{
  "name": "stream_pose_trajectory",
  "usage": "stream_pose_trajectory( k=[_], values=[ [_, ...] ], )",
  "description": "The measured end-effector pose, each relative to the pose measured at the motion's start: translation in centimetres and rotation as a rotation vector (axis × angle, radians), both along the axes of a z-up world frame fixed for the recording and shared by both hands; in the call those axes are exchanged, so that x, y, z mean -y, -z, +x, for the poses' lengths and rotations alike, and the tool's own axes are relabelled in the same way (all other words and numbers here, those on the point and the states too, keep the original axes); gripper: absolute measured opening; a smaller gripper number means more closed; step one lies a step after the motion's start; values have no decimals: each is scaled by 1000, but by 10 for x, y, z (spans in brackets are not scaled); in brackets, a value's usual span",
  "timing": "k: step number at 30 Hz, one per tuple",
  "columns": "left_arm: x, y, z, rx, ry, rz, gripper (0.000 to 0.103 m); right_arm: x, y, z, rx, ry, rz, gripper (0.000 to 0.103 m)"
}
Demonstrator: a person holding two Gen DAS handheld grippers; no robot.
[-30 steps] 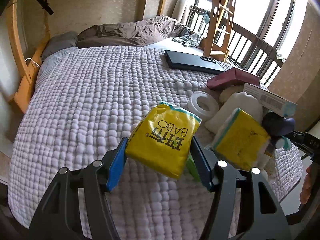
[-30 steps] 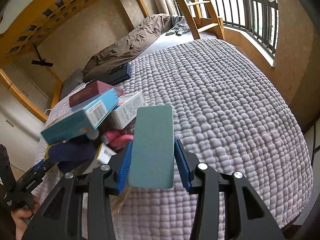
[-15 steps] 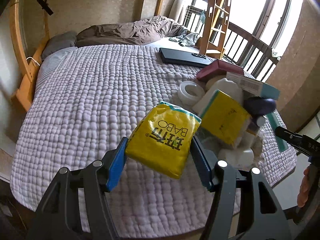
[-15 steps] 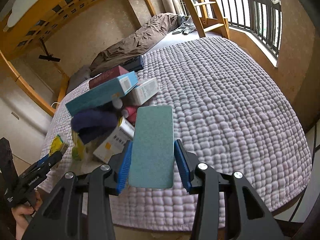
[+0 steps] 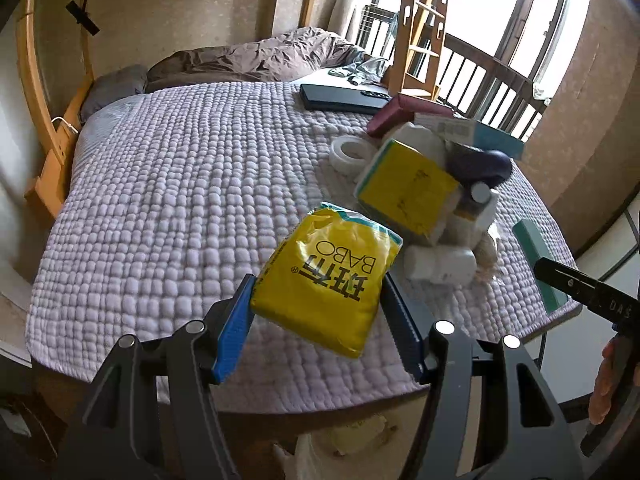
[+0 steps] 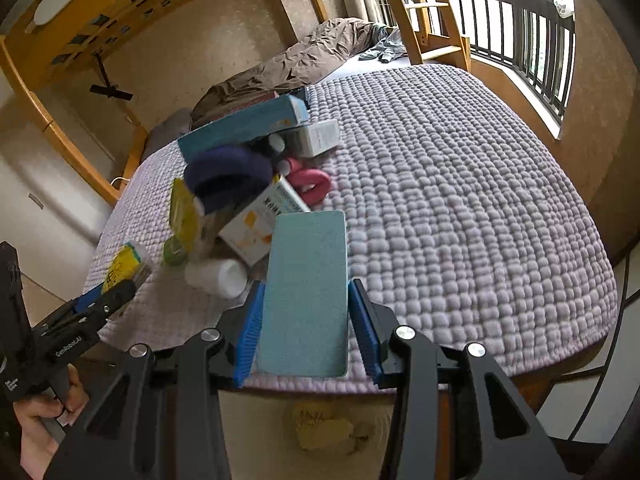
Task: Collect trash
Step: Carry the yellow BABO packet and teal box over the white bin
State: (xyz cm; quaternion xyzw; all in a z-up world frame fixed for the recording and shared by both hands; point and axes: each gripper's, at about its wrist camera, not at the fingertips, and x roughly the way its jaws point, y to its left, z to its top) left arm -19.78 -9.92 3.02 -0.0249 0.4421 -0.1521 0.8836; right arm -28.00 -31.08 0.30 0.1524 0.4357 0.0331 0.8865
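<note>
Carry-off step, judged: left gripper (image 5: 318, 312) clamps yellow packet (image 5: 326, 276); right gripper (image 6: 306, 320) clamps teal box (image 6: 306, 292); both past bed's (image 6: 460, 200) near edge; next, release over bin.

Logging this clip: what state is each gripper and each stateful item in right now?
Left gripper: shut on yellow packet, held above the bed edge.
Right gripper: shut on teal box, held clear of the bed.
White bottle: lying on its side, capped.
Laptop: closed, flat on bed.
Tape roll: lying flat.
</note>
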Motion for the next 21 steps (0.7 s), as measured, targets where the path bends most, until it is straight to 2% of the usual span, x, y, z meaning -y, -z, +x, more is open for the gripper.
stream_pose_trajectory(
  k=[21],
  values=[
    [17, 4, -49, -25, 71, 7, 64, -25, 1, -50, -25, -55, 17, 42]
  ],
)
